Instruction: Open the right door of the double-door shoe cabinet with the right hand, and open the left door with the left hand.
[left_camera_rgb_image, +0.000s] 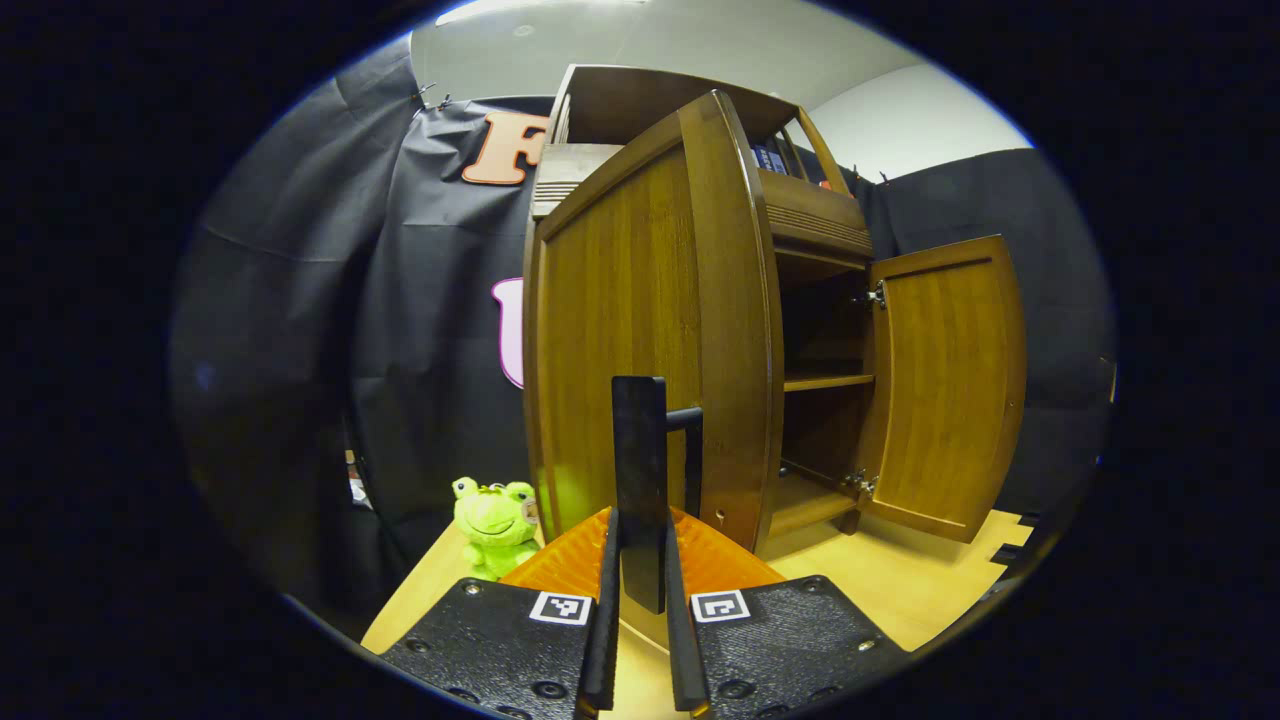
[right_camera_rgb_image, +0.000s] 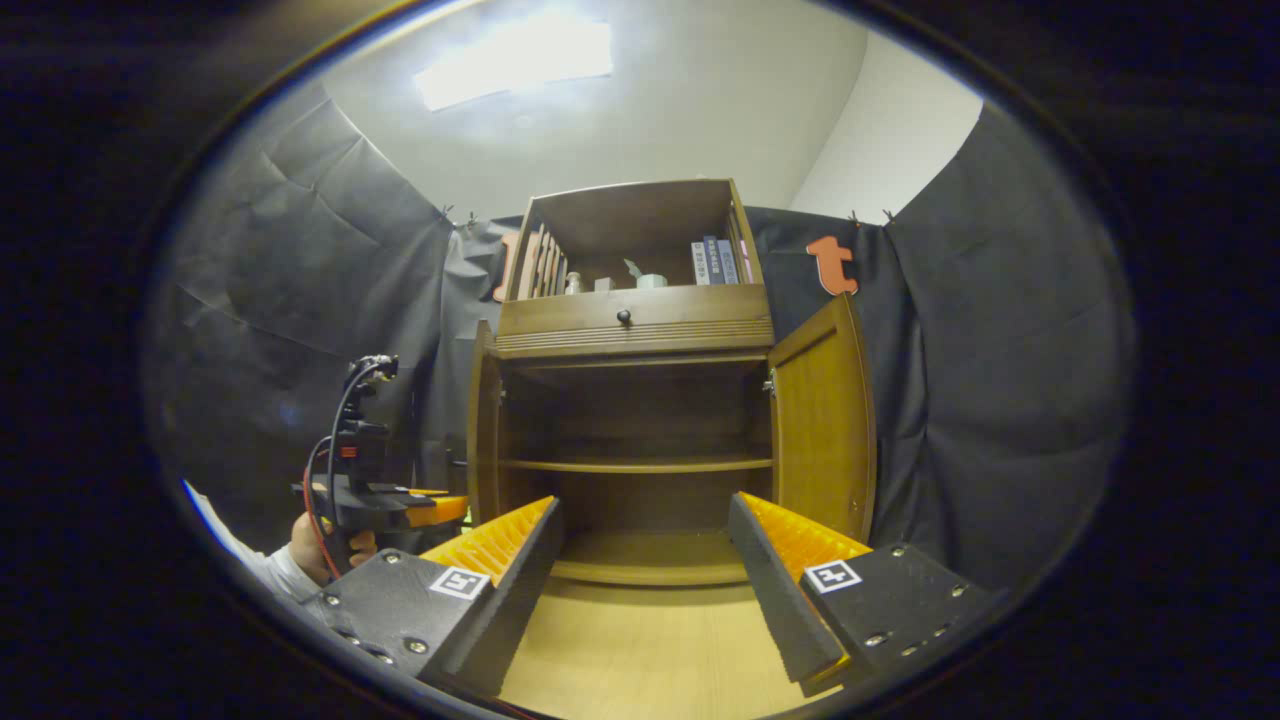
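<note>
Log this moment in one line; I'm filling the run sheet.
left gripper: shut on left door handle | left door: open | right door: open | right gripper: open, holding nothing

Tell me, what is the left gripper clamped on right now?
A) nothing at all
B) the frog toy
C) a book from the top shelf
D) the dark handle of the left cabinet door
D: in the left gripper view the left gripper has both fingers closed against the dark handle of the left door, which stands swung open; the green frog toy sits apart on the floor.
</note>
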